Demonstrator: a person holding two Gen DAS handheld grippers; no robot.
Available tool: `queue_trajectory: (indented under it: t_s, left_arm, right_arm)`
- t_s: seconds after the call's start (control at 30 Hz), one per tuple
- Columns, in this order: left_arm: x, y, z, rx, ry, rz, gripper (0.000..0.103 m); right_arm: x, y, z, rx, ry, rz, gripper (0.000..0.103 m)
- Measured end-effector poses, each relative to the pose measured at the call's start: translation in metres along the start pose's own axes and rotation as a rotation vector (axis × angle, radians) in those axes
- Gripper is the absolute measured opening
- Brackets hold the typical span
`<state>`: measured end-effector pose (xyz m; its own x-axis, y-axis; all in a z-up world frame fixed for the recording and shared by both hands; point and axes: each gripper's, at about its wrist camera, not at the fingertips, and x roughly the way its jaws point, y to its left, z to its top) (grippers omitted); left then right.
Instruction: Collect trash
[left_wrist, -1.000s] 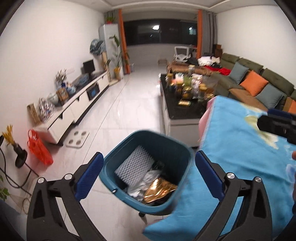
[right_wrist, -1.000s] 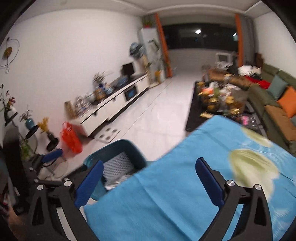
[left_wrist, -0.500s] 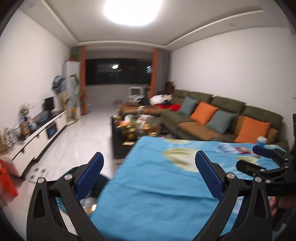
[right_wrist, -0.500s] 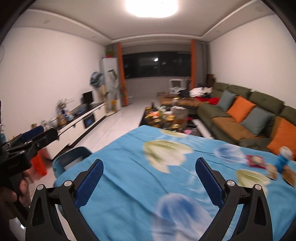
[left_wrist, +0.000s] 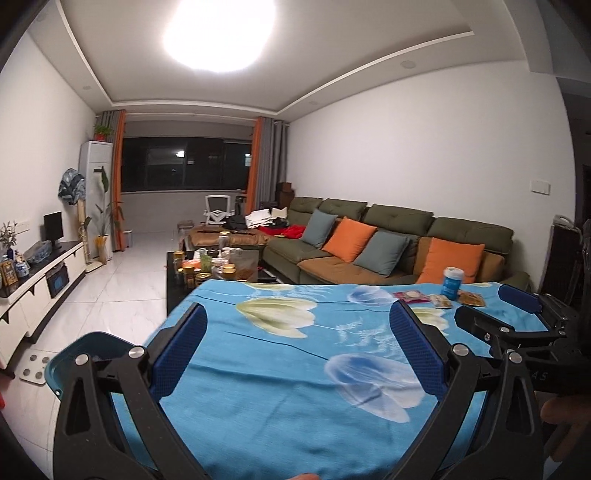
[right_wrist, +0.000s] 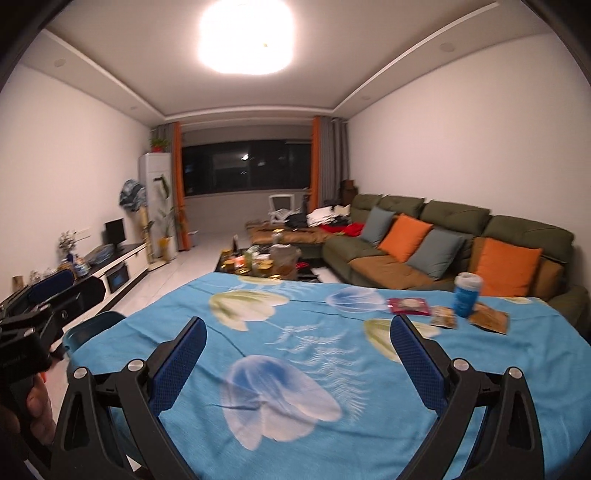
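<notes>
A table with a blue flowered cloth lies before both grippers. At its far right lie a red wrapper, a small snack packet, a brown packet and a blue cup; they also show in the left wrist view, the cup upright. A teal trash bin stands at the table's left edge. My left gripper and right gripper are both open and empty above the near side of the table.
A green sofa with orange and grey cushions runs along the right wall. A cluttered coffee table stands beyond the table. A white TV cabinet lines the left wall. White tiled floor lies between.
Both views have swung up and right from the trash bin to the table top. The bin, central a second ago, now sits at the left edge. Both grippers stay open.
</notes>
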<state>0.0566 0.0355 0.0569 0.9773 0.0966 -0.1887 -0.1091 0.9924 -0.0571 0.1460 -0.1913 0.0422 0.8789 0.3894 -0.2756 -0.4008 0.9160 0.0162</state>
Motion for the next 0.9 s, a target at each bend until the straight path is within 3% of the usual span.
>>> queue_trajectory:
  t_s: [0.47,0.9]
  left_arm:
    - [-0.015,-0.018,-0.036,-0.017,0.062,-0.068,0.097]
    - [-0.040,-0.010,-0.030,-0.006,-0.009,-0.027,0.097]
  right_arm:
    - [-0.057,0.009,-0.035,-0.029,-0.085,-0.123,0.096]
    - [-0.099,0.007,-0.040,-0.003,-0.189,-0.243,0.096]
